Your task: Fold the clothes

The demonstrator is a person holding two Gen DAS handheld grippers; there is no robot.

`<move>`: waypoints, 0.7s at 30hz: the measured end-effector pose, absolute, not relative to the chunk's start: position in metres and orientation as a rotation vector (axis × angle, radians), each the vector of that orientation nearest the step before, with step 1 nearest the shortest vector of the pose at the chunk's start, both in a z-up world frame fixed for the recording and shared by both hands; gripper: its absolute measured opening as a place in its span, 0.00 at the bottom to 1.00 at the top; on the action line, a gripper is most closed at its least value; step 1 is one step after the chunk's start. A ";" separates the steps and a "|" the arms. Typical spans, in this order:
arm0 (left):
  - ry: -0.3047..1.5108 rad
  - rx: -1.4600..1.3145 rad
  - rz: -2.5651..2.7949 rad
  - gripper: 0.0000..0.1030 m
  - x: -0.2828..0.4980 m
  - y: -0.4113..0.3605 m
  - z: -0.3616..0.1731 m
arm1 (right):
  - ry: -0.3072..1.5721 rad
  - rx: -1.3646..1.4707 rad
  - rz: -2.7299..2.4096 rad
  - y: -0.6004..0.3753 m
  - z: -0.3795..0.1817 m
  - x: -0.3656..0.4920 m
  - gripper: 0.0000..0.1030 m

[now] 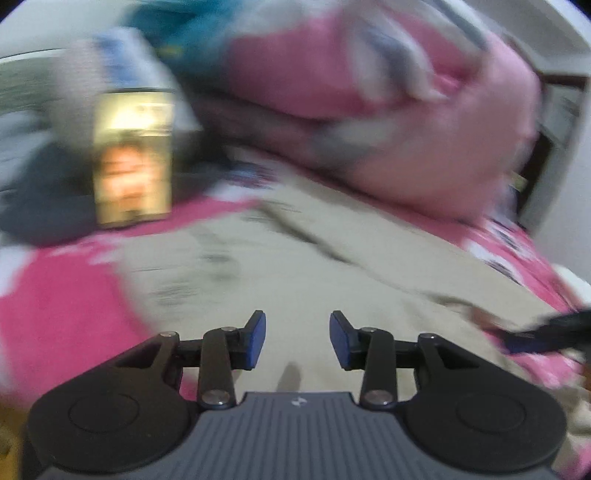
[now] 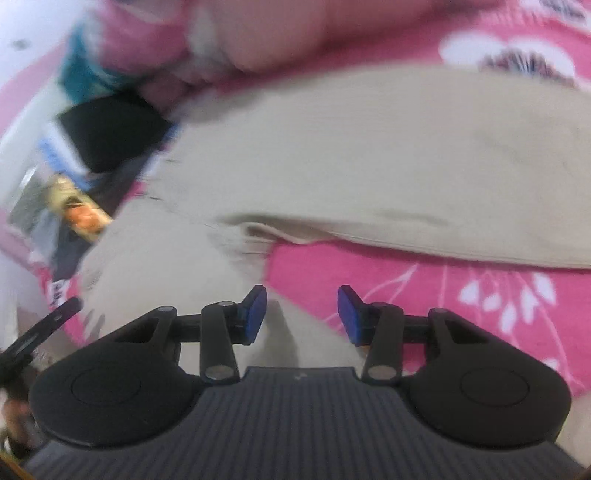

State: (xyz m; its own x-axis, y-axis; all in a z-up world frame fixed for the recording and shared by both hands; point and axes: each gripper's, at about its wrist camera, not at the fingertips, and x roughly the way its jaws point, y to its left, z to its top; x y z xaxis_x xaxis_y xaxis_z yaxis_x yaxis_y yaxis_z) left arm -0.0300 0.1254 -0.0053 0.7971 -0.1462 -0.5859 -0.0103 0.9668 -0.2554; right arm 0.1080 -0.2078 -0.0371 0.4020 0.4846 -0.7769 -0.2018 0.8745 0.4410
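Garment: a beige garment point(image 2: 369, 155) lies spread on a pink flowered bedsheet point(image 2: 480, 295), probably laid flat so its edges can be found and folded; which kind of garment it is I cannot tell through the blur.
Long axis: in the right wrist view its folded near edge runs roughly side to side across the picture, dipping a little to the right; which end is the top I cannot tell.
Left gripper point(image 1: 297, 339): jaws spread, nothing between the blue pads, hovering over the beige cloth.
Right gripper point(image 2: 301, 314): jaws spread and empty, poised over the spot where the cloth's near edge meets the sheet, likely a place to take hold from.
Other gripper in view: a dark tip of it shows at the right edge of the left wrist view, so the two tools sit near each other over the same cloth.
Beyond the garment: a heap of pink clothes point(image 1: 424, 110) with a teal piece point(image 1: 192, 33), apparently waiting their turn.
Also there: a phone point(image 1: 133, 158) with a lit screen propped beside the heap.
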 end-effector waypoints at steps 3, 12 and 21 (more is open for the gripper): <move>0.661 -0.154 -0.189 0.41 -0.010 0.086 -0.009 | 1.084 0.251 0.473 -0.198 -0.041 0.104 0.33; 0.703 -0.041 -0.239 0.40 0.015 0.045 -0.046 | 0.940 0.082 0.432 -0.185 -0.027 0.086 0.00; 0.671 0.042 -0.213 0.40 0.017 0.033 -0.054 | 0.780 -0.266 0.320 -0.150 -0.056 0.076 0.01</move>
State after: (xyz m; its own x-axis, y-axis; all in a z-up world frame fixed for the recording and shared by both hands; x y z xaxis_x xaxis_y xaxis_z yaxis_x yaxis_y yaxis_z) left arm 0.0170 0.0330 -0.0538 0.7621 -0.1823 -0.6213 0.2094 0.9774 -0.0300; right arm 0.0760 -0.1502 -0.0560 0.6676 0.1826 -0.7218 -0.3766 0.9191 -0.1157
